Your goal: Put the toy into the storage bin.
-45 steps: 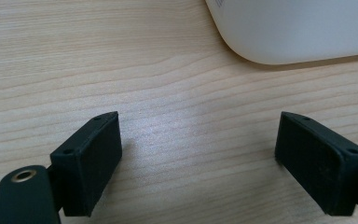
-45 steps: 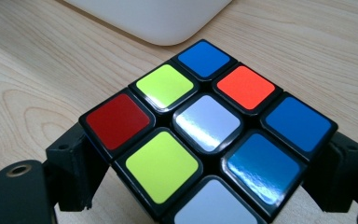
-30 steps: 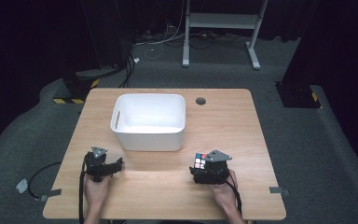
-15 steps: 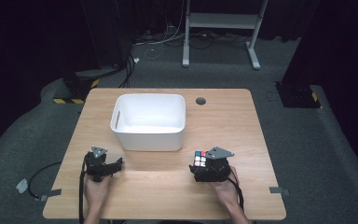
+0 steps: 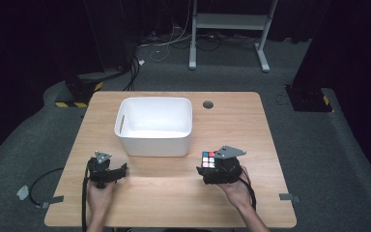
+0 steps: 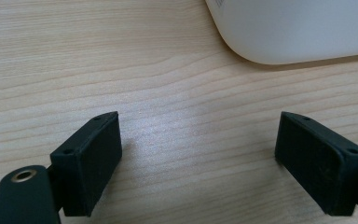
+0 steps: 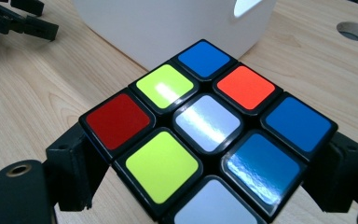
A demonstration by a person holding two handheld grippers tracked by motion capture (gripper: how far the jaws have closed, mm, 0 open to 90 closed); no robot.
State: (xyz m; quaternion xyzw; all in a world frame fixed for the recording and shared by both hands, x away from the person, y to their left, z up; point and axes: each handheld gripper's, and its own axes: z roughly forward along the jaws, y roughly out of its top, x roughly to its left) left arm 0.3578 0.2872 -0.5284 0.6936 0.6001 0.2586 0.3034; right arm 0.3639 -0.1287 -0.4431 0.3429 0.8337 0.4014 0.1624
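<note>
Black-framed, many-coloured puzzle cube (image 5: 208,160) clamped in right claw (image 5: 213,169) just above the wooden tabletop (image 5: 174,193); white plastic bin (image 5: 154,125) ahead-left, nearer than released left claw (image 5: 121,170).

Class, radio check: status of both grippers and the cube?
Left gripper open, empty. Right gripper clamped on puzzle cube. White bin ahead, nothing between.

Red, yellow, blue, orange and white stickers on black cube (image 7: 209,135); white bin (image 5: 155,124); pale wood-grain table (image 5: 174,193).
</note>
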